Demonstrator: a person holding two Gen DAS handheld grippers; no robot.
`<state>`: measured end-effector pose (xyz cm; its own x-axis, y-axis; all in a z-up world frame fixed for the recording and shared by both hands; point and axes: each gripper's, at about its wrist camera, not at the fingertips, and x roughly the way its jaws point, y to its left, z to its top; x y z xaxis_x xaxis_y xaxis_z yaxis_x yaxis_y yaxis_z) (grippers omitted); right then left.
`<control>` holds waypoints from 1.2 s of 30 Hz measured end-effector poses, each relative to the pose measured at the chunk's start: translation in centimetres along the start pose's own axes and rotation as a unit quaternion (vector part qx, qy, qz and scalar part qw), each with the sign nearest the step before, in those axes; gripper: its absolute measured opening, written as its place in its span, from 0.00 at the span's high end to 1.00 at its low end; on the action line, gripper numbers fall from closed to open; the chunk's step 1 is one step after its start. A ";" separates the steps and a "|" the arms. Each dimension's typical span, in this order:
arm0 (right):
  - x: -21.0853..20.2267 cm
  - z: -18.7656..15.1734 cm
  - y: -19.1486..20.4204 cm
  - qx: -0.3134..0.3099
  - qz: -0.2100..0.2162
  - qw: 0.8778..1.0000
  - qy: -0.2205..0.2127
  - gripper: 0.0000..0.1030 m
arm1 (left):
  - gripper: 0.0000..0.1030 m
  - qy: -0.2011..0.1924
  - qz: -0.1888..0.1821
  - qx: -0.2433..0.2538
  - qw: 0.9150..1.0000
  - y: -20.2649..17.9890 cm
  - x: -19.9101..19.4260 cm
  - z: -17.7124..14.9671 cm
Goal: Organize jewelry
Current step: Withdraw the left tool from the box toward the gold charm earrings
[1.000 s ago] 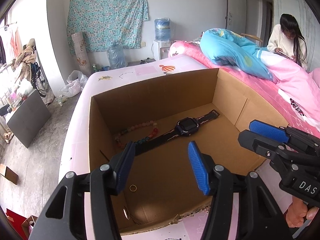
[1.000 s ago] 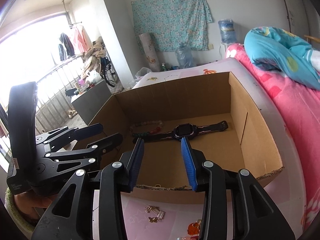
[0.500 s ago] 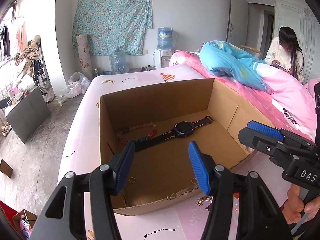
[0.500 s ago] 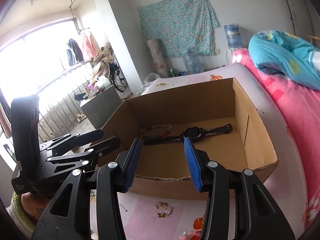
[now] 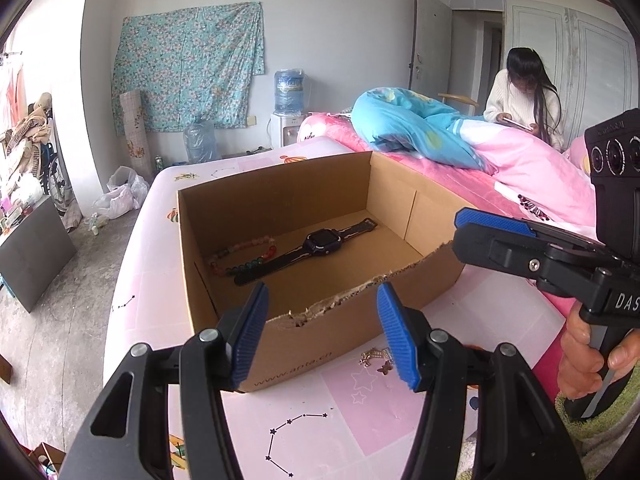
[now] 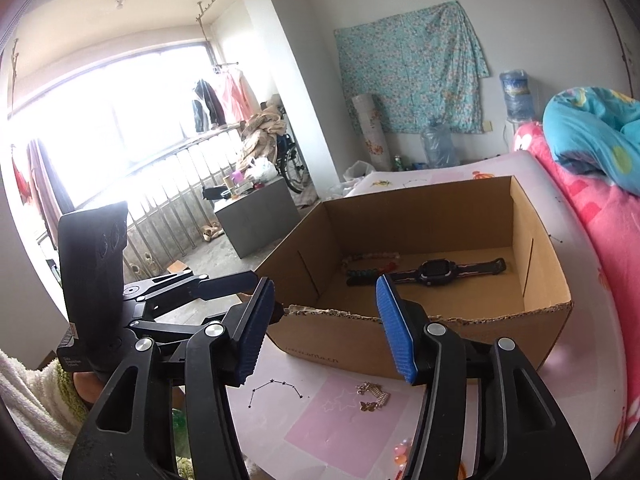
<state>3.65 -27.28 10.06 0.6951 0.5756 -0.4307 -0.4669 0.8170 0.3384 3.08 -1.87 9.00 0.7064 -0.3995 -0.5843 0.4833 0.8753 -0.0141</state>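
An open cardboard box (image 5: 320, 344) (image 6: 440, 348) stands on the pink bed. Inside lie a dark watch (image 5: 320, 242) (image 6: 434, 270) and a beaded bracelet (image 5: 244, 256) (image 6: 372, 258). Gold butterfly trinkets (image 5: 378, 358) (image 6: 372, 396) lie on the sheet just in front of the box. Orange beads (image 6: 400, 452) show at the near edge of the right wrist view. My left gripper (image 5: 322, 336) hovers open and empty before the box's torn front rim. My right gripper (image 6: 326, 328) is empty, its jaws opening, held above the trinkets.
A person (image 5: 524, 108) sits at the far right behind a blue and pink quilt (image 5: 420, 128). Left of the bed is bare concrete floor with a grey cabinet (image 5: 32, 248), plastic bags and water bottles (image 5: 200, 144). A balcony railing (image 6: 168, 196) lies beyond.
Both grippers have drawn back from over the box to in front of it, so the trinkets on the sheet come into view. The right gripper's jaws have spread wider.
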 end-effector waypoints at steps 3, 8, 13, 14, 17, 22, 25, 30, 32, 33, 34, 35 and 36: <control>-0.2 -0.8 0.2 0.000 0.004 1.000 0.007 0.50 | 0.47 0.004 -0.014 -0.002 1.000 -0.4 -0.3 -0.7; 0.1 -1.9 0.3 0.008 0.002 1.000 0.023 0.50 | 0.47 0.016 -0.021 0.009 1.000 -1.2 -0.1 -1.9; 0.2 -2.7 0.3 0.018 -0.003 0.999 0.035 0.50 | 0.47 0.032 -0.026 0.012 0.999 -1.6 0.4 -2.9; 0.2 -2.8 0.3 0.019 -0.005 0.999 0.037 0.50 | 0.47 0.036 -0.026 0.012 0.999 -1.6 0.6 -3.1; 0.3 -3.0 0.2 0.021 -0.008 0.999 0.042 0.50 | 0.47 0.044 -0.027 0.014 0.999 -1.7 1.0 -3.7; 0.6 -3.1 0.2 0.025 -0.011 0.999 0.047 0.50 | 0.47 0.055 -0.023 0.016 0.998 -1.7 1.7 -4.3; 0.7 -3.1 0.3 0.026 -0.012 0.998 0.051 0.50 | 0.47 0.061 -0.024 0.013 0.998 -1.6 2.1 -4.6; 1.1 -3.2 0.2 0.028 -0.015 0.998 0.059 0.50 | 0.47 0.071 -0.024 0.008 0.997 -1.3 2.8 -5.0; 1.1 -3.6 0.1 0.025 -0.019 0.997 0.067 0.50 | 0.47 0.077 -0.024 0.008 0.997 -1.3 3.1 -5.2; 0.9 -3.9 0.0 0.023 -0.023 0.997 0.072 0.50 | 0.47 0.079 -0.025 0.009 0.997 -1.4 3.2 -5.3; 0.7 -4.3 -0.1 0.022 -0.028 0.996 0.078 0.50 | 0.47 0.081 -0.025 0.010 0.996 -1.4 3.4 -5.4; 0.5 -4.8 -0.3 0.020 -0.033 0.996 0.084 0.50 | 0.47 0.082 -0.025 0.012 0.996 -1.5 3.5 -5.6; 0.2 -5.4 -0.6 0.019 -0.040 0.995 0.091 0.50 | 0.47 0.085 -0.024 0.014 0.996 -1.7 3.7 -5.7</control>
<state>1.12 -27.44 5.26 0.6172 0.5091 -0.5999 -0.3910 0.8601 0.3277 1.88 -3.29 2.21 0.5850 -0.3873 -0.7126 0.5312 0.8469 -0.0243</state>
